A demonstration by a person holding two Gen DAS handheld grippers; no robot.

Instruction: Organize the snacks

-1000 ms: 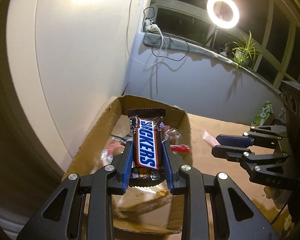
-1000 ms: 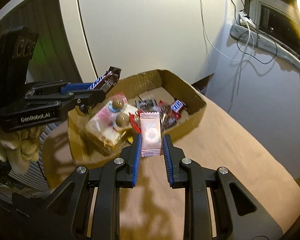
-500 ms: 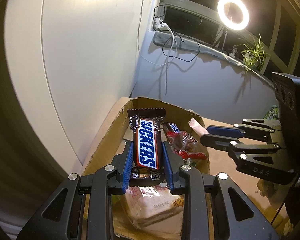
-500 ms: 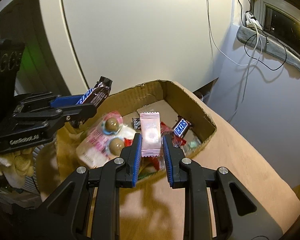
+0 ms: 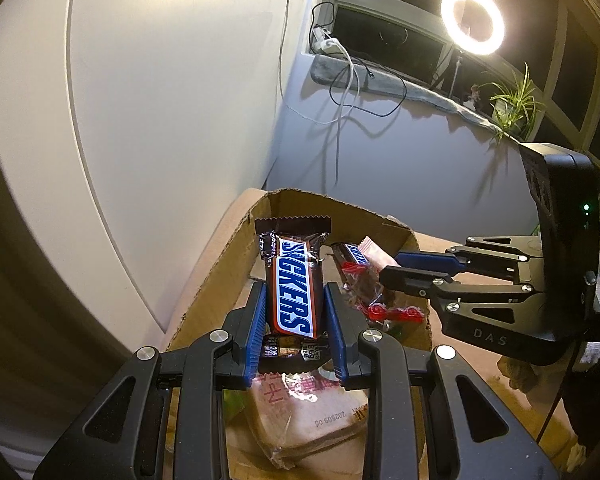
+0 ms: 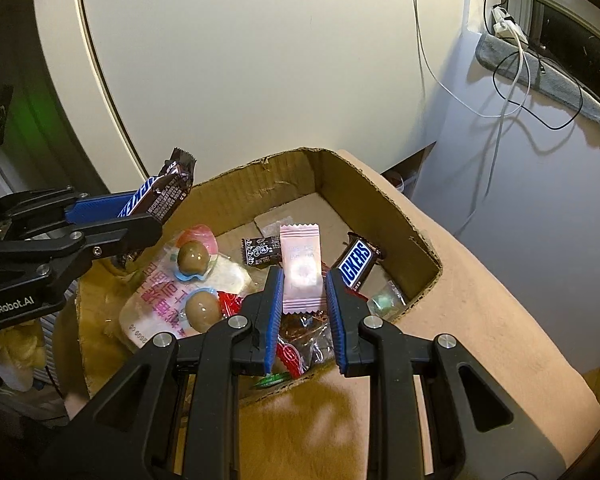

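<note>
Two snacks hang over the cardboard box (image 5: 220, 280). From the left wrist, the left gripper (image 5: 294, 320) is clamped on a Snickers bar (image 5: 294, 280) near the box's left wall; let go there, it could tip outside.

From the right wrist, the right gripper (image 6: 302, 292) pinches a pink candy packet (image 6: 301, 268) above the heap; the two grippers could collide.

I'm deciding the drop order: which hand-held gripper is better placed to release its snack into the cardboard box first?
Probably right. The right hand-held gripper holds its pink wrapped candy over the open brown cardboard box; the left hand-held gripper holds its Snickers bar near the box's edge.
</note>
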